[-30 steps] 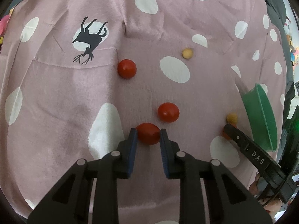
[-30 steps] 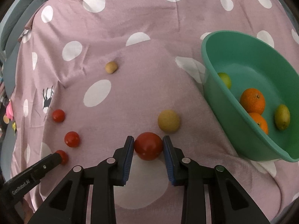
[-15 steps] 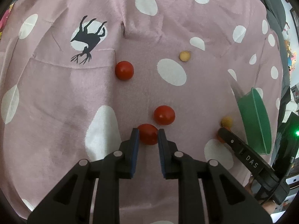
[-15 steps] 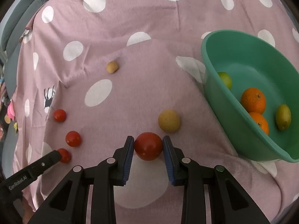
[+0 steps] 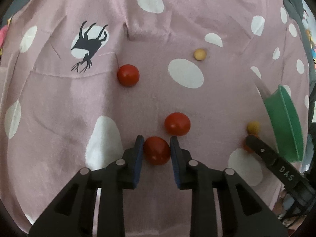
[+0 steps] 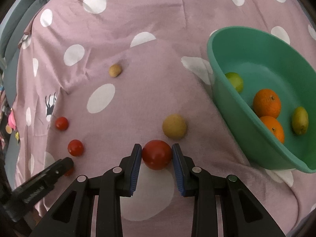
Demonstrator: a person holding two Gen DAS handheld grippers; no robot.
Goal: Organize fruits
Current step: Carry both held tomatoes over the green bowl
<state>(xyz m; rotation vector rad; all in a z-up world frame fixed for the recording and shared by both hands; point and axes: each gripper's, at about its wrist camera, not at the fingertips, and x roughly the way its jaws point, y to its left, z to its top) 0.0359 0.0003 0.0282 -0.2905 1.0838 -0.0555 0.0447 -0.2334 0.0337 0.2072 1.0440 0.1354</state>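
- Pink cloth [image 5: 49, 130] with white dots covers the whole surface, and on it we see a black deer print [image 5: 88, 45]
- We see the left gripper [image 5: 156, 148] with a small red tomato [image 5: 157, 151] right between its blue pads; its jaws have just been opening a little, yet both pads look to touch the tomato's sides
- That tomato is slightly oval, its long axis tilting from upper left to lower right in the left wrist view
- Two more red tomatoes [image 5: 177, 124] [image 5: 128, 75] lie ahead of it, the nearer one just beyond the right pad
- We find the right gripper [image 6: 157, 154] closed on a larger red tomato [image 6: 157, 154], both pads pressed on its sides; it looks round, so we can tell no long axis
- A tan round fruit [image 6: 174, 126] lies just past it, apart from the pads
- The green bowl [image 6: 233, 90] stands to the right, holding two oranges [image 6: 267, 103] and green fruits [image 6: 300, 120]
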